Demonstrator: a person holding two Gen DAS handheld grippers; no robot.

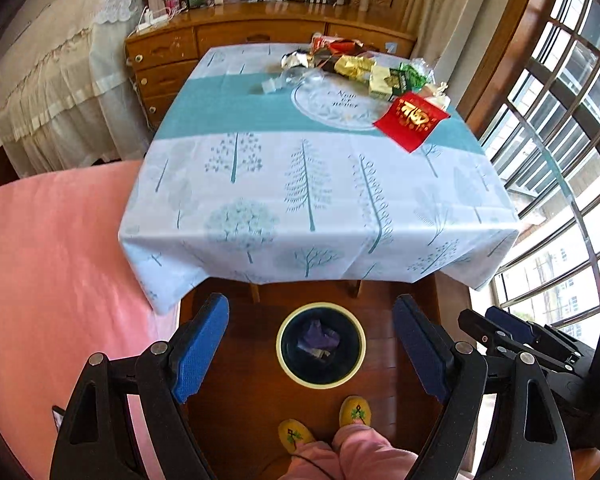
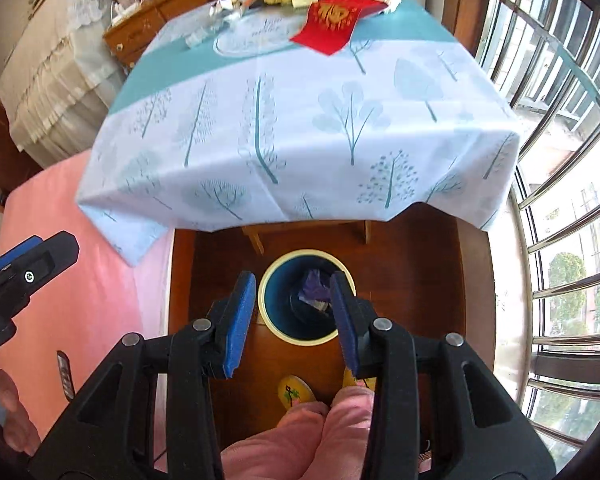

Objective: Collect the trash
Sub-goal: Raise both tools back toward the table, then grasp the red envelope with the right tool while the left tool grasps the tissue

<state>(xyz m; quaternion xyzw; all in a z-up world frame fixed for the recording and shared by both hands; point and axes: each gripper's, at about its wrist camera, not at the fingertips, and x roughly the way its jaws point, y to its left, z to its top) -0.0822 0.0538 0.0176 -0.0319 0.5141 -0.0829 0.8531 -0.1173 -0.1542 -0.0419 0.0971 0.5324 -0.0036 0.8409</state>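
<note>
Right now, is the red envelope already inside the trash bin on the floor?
No, the red envelope lies on the table among the wrappers, while the trash bin on the floor holds only some purple scraps.

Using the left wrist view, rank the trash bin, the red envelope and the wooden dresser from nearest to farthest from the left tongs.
1. Trash bin, on the floor between the fingers.
2. Red envelope, table's far right.
3. Wooden dresser, behind the table.
</note>
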